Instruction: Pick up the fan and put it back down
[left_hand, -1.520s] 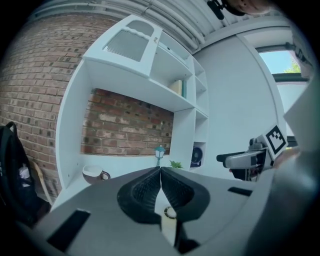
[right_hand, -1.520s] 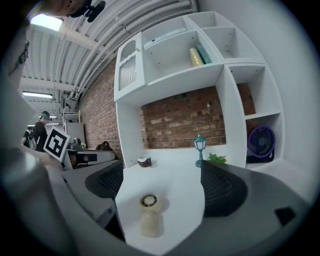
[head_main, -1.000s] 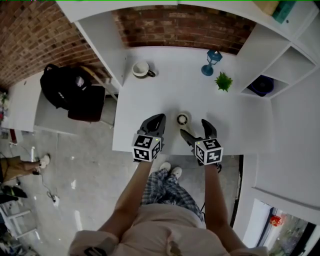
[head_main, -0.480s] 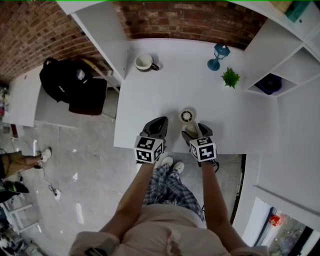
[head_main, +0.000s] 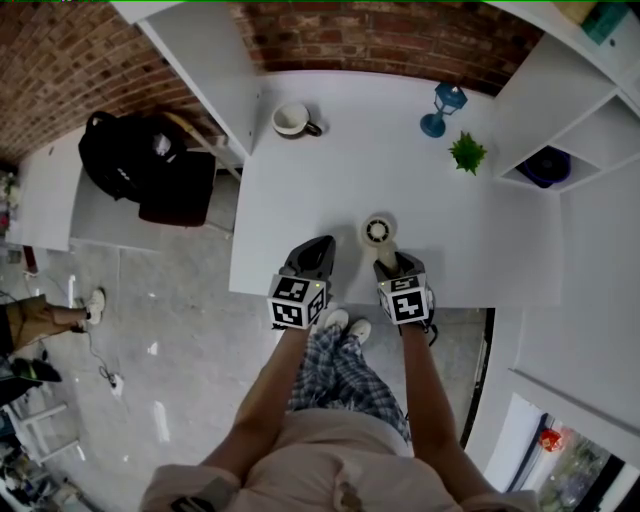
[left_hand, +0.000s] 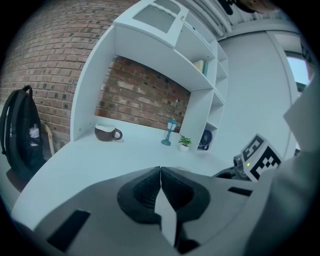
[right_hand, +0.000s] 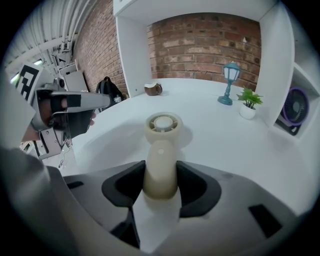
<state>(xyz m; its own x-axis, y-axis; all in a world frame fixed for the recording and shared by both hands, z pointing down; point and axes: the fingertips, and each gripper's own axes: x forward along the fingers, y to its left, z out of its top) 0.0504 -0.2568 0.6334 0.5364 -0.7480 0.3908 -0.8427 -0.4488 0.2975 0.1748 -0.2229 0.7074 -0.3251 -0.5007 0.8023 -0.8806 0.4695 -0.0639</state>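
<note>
A cream hand-held fan (head_main: 378, 231) lies on the white table (head_main: 480, 250), its round head pointing away from me and its handle toward me. In the right gripper view the fan (right_hand: 163, 123) runs back between the jaws. My right gripper (head_main: 389, 263) tilts down over the handle, and its jaws are closing with both pads against the handle's sides (right_hand: 160, 167). My left gripper (head_main: 321, 245) hovers over the table's front edge, left of the fan and apart from it. Its jaws (left_hand: 160, 172) are shut with nothing between them.
At the back of the table stand a brown-and-white mug (head_main: 293, 120), a blue lantern (head_main: 443, 108) and a small potted plant (head_main: 467, 154). A purple fan (head_main: 545, 167) sits in the shelf unit at right. A black backpack (head_main: 140, 175) hangs left of the table.
Both grippers have come down toward the table. The right gripper tipped downward over the fan's handle and its wide-open jaws narrowed onto it. The fan has not moved.
</note>
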